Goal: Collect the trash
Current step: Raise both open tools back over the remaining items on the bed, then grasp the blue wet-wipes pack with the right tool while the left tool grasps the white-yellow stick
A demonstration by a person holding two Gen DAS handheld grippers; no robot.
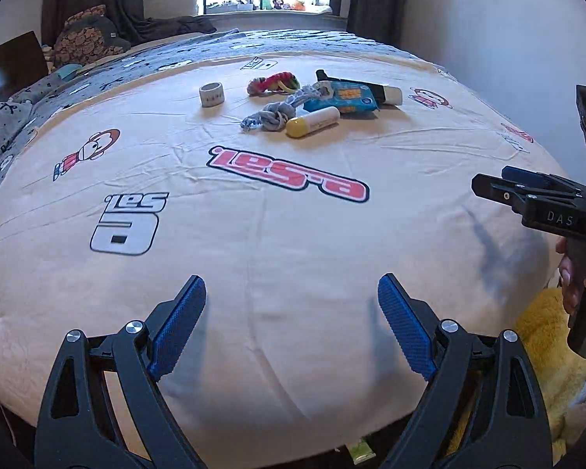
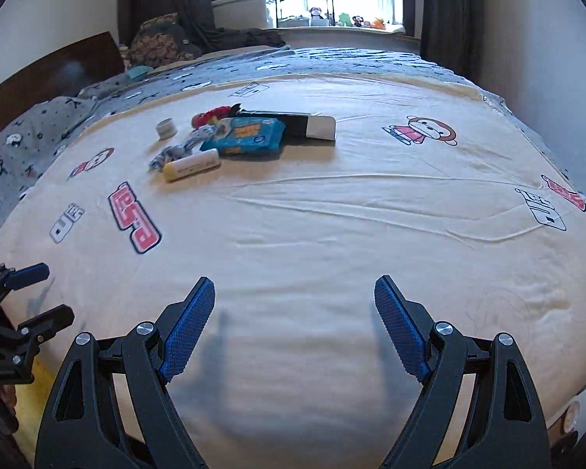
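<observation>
A small heap of items lies far off on the cream bedspread: a yellow-and-white tube, a blue wipes packet, a black-and-white box, a grey knotted rope, a red-green-yellow rope and a white tape roll. The same heap shows in the right wrist view, with the tube, packet and box. My left gripper is open and empty over the near bedspread. My right gripper is open too, nothing between its blue pads.
The right gripper and the hand holding it appear at the right edge of the left wrist view. Grey patterned bedding and cushions lie at the left, a window sill with toys at the back, something yellow beside the bed's near edge.
</observation>
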